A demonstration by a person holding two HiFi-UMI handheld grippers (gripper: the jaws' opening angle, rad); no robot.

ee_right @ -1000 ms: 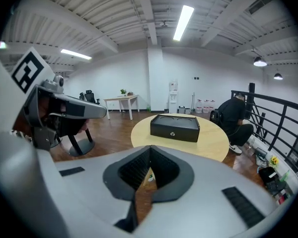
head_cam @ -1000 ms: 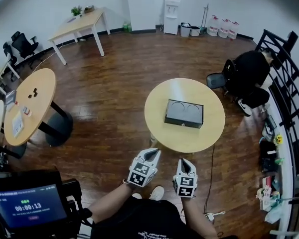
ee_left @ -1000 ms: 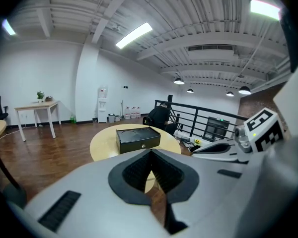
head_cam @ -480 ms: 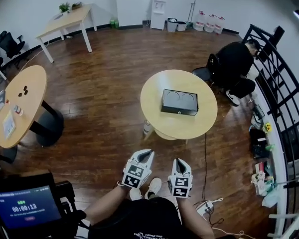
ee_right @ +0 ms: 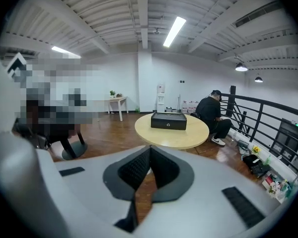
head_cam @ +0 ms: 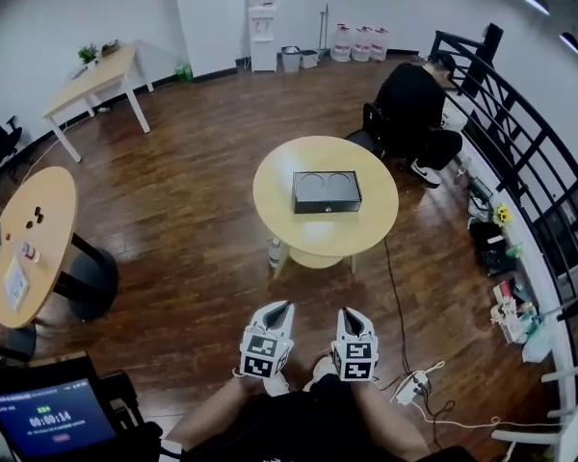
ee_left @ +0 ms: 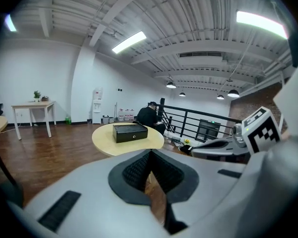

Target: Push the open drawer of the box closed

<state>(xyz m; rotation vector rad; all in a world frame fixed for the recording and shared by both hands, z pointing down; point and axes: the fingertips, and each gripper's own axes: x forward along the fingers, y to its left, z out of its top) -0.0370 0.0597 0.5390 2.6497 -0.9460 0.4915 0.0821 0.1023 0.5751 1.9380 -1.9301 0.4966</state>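
The box (head_cam: pixel 327 192) is a low, black, rectangular case. It lies flat near the middle of a round, light-wood tabletop (head_cam: pixel 279 205), with bare wood showing on every side of it. In the head view its long sides run across the picture, and its top carries two pale circular outlines side by side. Both tool views show it small and far off, level and upright, with one long dark face turned toward the cameras. A small pale round knob (ee_right: pixel 169 124) sits at the centre of that face. From here the drawer cannot be told apart from the box's body, so whether it stands out or sits flush cannot be made out.
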